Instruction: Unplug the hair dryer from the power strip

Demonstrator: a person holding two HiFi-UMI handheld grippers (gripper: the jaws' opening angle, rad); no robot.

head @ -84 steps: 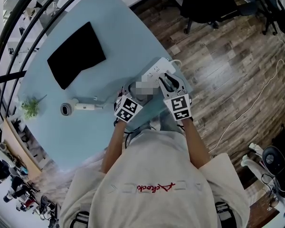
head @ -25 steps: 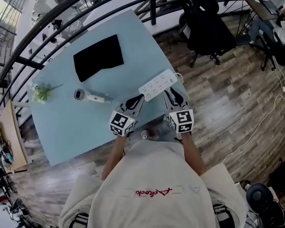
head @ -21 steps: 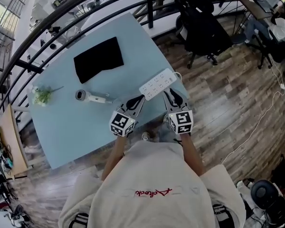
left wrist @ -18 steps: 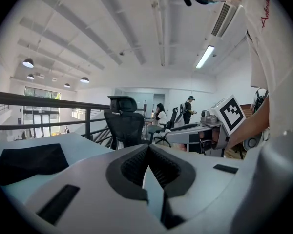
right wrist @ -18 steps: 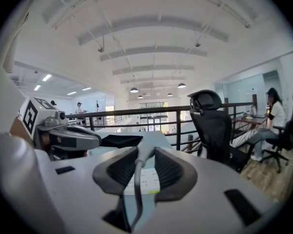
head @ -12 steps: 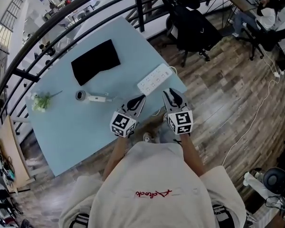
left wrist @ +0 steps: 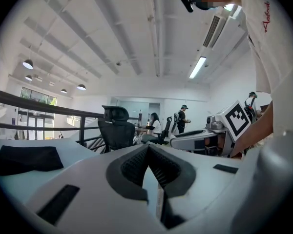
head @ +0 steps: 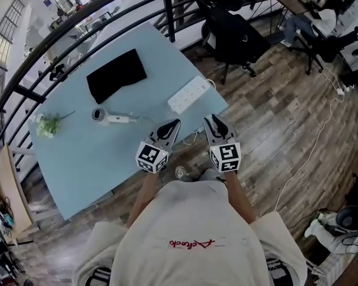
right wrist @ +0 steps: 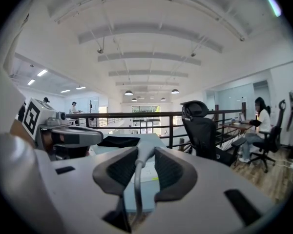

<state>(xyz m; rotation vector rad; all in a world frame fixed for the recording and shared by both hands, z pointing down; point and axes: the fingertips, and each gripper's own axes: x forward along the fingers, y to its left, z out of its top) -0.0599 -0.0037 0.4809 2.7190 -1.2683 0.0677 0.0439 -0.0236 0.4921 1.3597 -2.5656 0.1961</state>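
Observation:
The white power strip [head: 189, 94] lies near the right corner of the light blue table [head: 77, 154]. The white hair dryer [head: 107, 117] lies further left on it. My right gripper [head: 214, 119] is shut on the dryer's grey plug [right wrist: 142, 156], held at the fingertips clear of the strip; its cord [right wrist: 136, 189] hangs down between the jaws. The power strip [right wrist: 147, 172] shows beyond the plug in the right gripper view. My left gripper [head: 174, 124] is shut with nothing in it, level with the right one, just off the table's near edge.
A black mat [head: 116, 75] lies at the table's far side and a small green plant [head: 48, 126] at its left end. A black railing [head: 77, 25] runs behind the table. Office chairs [head: 232, 34] stand on the wooden floor to the right.
Both grippers have drawn back from the power strip towards the person and risen a little. The strip now lies well apart from them, and the plug has come away with the right gripper.

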